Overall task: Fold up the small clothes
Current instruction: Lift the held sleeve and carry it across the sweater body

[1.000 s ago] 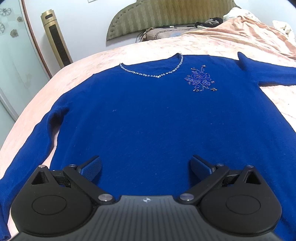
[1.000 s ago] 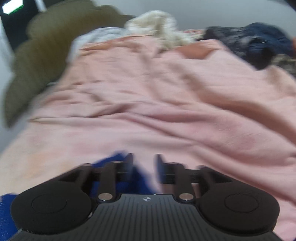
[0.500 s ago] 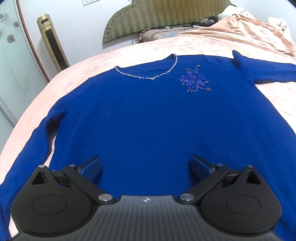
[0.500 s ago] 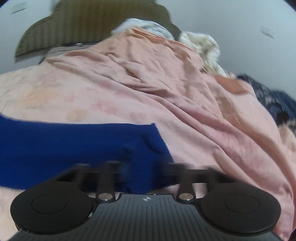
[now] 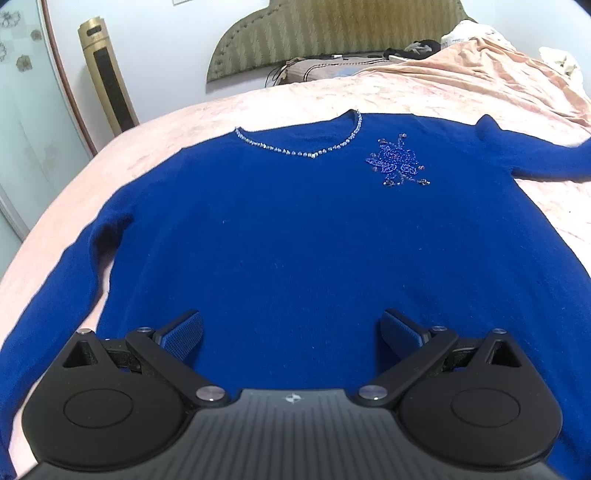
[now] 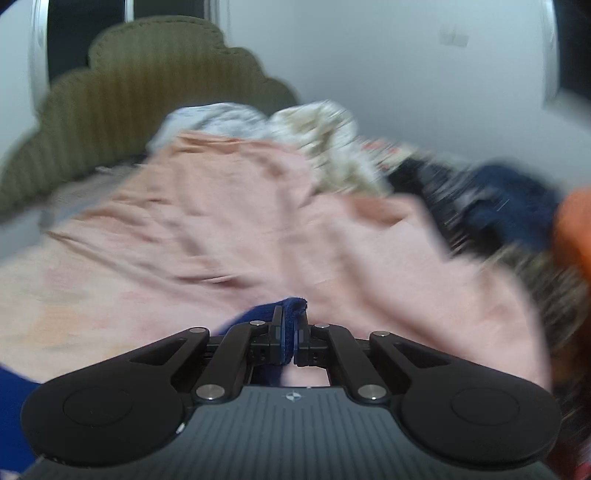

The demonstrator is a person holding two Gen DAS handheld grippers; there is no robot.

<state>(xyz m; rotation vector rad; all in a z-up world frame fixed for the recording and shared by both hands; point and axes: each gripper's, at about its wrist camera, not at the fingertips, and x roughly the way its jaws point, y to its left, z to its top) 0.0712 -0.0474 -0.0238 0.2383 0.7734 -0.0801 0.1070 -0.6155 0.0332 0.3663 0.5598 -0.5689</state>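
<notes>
A royal blue sweater point(image 5: 295, 236) with a beaded neckline and a beaded flower lies flat, front up, on a pink bedspread point(image 5: 424, 92). My left gripper point(image 5: 291, 332) is open and empty, hovering over the sweater's lower body. The sweater's right sleeve point(image 5: 535, 158) stretches off to the right. My right gripper point(image 6: 290, 332) is shut on the cuff of that sleeve point(image 6: 291, 308), with blue knit pinched between its fingers; this view is motion-blurred.
An olive headboard point(image 5: 332, 33) and pillows stand at the far end of the bed. A gold tower fan point(image 5: 107, 77) stands by the left wall. Piled clothes point(image 6: 498, 206), white, dark blue and orange, lie on the bed's right side.
My right gripper has closed on the sleeve cuff and swung its view toward the headboard. My left gripper has stayed open over the sweater, with the view shifting slightly.
</notes>
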